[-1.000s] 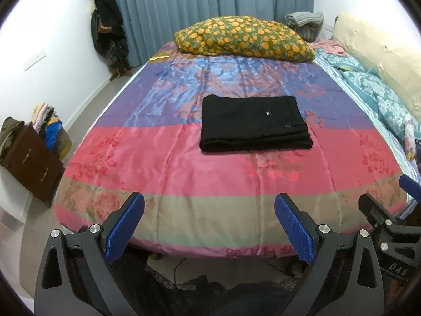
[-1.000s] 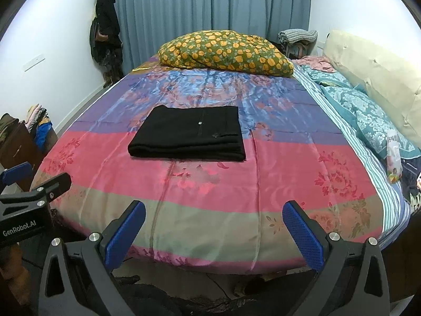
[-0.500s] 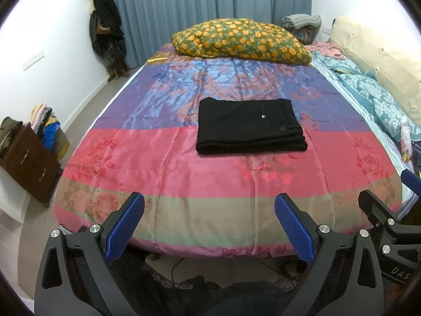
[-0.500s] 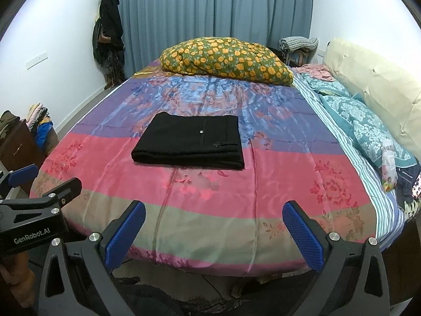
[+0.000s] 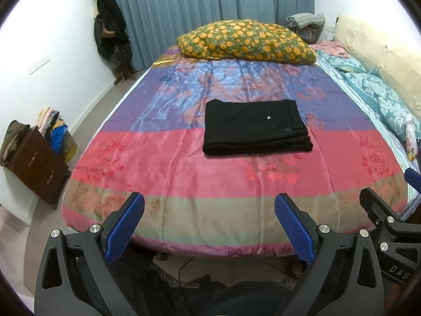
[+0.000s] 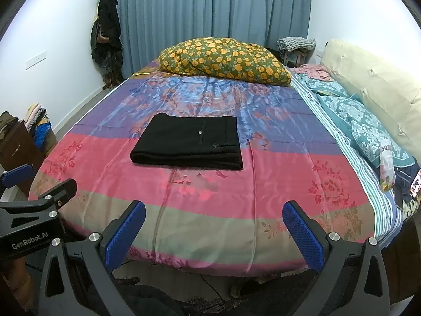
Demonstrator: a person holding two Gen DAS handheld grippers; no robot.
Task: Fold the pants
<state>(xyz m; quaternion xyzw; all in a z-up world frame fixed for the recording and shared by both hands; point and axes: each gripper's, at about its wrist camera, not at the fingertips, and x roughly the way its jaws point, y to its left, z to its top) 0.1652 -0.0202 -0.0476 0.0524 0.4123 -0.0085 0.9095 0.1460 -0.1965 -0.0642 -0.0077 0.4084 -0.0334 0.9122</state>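
The black pants (image 5: pixel 256 127) are seen lying folded into a neat rectangle on the middle of the striped bedspread (image 5: pixel 184 168). Both the left gripper (image 5: pixel 209 223) and the right gripper (image 6: pixel 214 226) are held wide open and empty, well short of them. The folding is judged finished; nothing further seems called for.

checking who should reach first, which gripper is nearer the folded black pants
Roughly equal, neither clearly nearer. Both are open at the foot of the bed, apart from the pants. The left gripper sits slightly to their left; the right gripper sits slightly to their right.
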